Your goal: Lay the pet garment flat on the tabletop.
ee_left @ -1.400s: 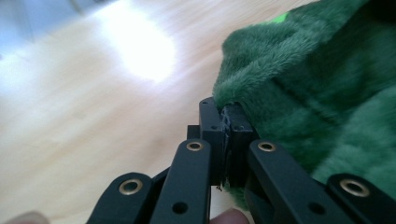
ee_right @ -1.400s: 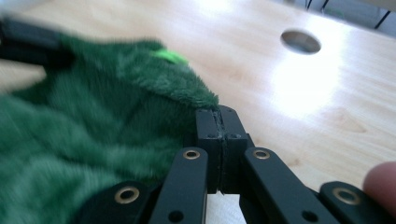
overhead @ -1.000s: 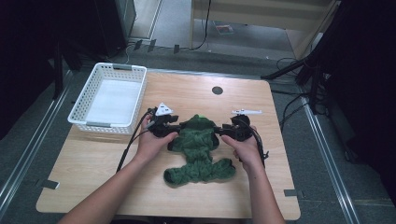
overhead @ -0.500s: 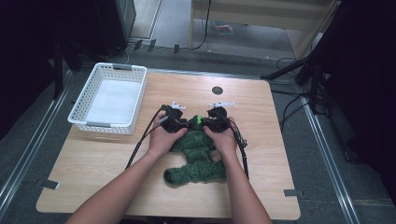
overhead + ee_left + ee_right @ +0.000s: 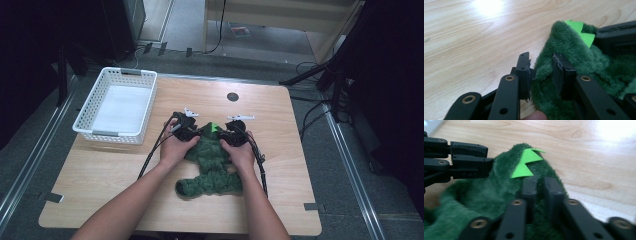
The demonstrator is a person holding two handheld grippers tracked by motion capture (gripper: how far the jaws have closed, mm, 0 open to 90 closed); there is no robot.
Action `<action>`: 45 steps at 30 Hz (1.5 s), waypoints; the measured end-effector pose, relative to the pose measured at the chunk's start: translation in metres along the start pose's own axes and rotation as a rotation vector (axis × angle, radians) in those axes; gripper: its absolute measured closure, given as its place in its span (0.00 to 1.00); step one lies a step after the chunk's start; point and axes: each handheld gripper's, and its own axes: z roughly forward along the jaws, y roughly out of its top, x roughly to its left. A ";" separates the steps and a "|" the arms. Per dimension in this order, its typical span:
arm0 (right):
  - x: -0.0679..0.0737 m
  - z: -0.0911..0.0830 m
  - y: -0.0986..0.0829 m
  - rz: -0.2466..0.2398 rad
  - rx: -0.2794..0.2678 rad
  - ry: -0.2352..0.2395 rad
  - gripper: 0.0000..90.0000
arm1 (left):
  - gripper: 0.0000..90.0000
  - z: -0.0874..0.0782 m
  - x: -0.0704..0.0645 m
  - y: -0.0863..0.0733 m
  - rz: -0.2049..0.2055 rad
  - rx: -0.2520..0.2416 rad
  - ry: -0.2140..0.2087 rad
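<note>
Fuzzy dark-green plush garment (image 5: 212, 162) with 1 bright-green zigzag felt patch (image 5: 526, 162).

Black tongs (image 5: 200, 131) w/ brass screws, black cables, bare forearms

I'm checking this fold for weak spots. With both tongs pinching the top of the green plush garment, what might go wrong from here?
1. The left tongs grip only a thin fold at the edge of the green plush garment, so the pile may slip free when pulled.
2. The right tongs bite close beside the bright green felt spike, which may crease or snag.
3. The two tongs sit close together, so they may collide.
</note>
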 end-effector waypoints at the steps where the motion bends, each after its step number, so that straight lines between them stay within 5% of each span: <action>1: -0.001 -0.003 0.000 0.022 -0.006 0.015 0.80 | 0.74 -0.004 0.001 0.000 -0.012 -0.033 -0.006; 6: -0.004 -0.027 0.003 0.044 -0.148 0.051 0.90 | 0.74 -0.016 -0.002 0.007 -0.018 -0.128 -0.016; 8: -0.003 -0.029 0.005 0.020 -0.151 0.029 0.90 | 0.74 -0.013 -0.007 0.009 0.010 -0.107 -0.040; 11: -0.004 -0.019 0.004 0.002 -0.065 0.014 0.90 | 0.75 -0.001 -0.017 0.007 0.056 -0.028 -0.076; 14: -0.010 -0.009 -0.004 0.003 -0.002 -0.007 0.90 | 0.77 0.007 -0.018 0.001 0.059 0.041 -0.104; 19: -0.015 -0.010 -0.009 0.002 -0.035 -0.008 0.90 | 0.81 0.012 -0.016 -0.001 0.054 0.043 -0.081; 22: -0.010 -0.020 -0.006 0.008 -0.091 -0.100 0.88 | 0.83 0.013 -0.015 0.002 0.052 0.054 -0.080; 23: -0.007 -0.026 -0.004 0.021 -0.120 -0.097 0.88 | 0.83 0.013 -0.014 0.002 0.051 0.055 -0.083; 26: 0.013 -0.054 0.000 0.050 -0.203 0.009 0.84 | 0.84 0.013 -0.012 0.003 0.055 0.061 -0.096; 28: 0.033 -0.062 -0.008 -0.002 -0.165 0.069 0.78 | 0.84 0.013 -0.012 0.003 0.052 0.063 -0.097; 31: 0.053 -0.063 -0.032 -0.080 -0.082 0.095 0.73 | 0.85 0.013 -0.012 0.003 0.049 0.060 -0.088; 34: 0.057 -0.056 -0.054 -0.143 -0.009 0.058 0.71 | 0.86 0.014 -0.013 0.003 0.049 0.059 -0.074; 38: 0.054 -0.057 -0.072 -0.139 0.041 0.068 0.73 | 0.86 0.015 -0.014 0.004 0.054 0.053 -0.044; 42: 0.061 -0.066 -0.080 -0.194 0.098 0.093 0.75 | 0.87 0.017 -0.017 0.004 0.064 0.043 -0.008; 45: 0.055 -0.069 -0.078 -0.168 0.092 0.142 0.70 | 0.86 0.017 -0.018 0.005 0.059 0.043 -0.004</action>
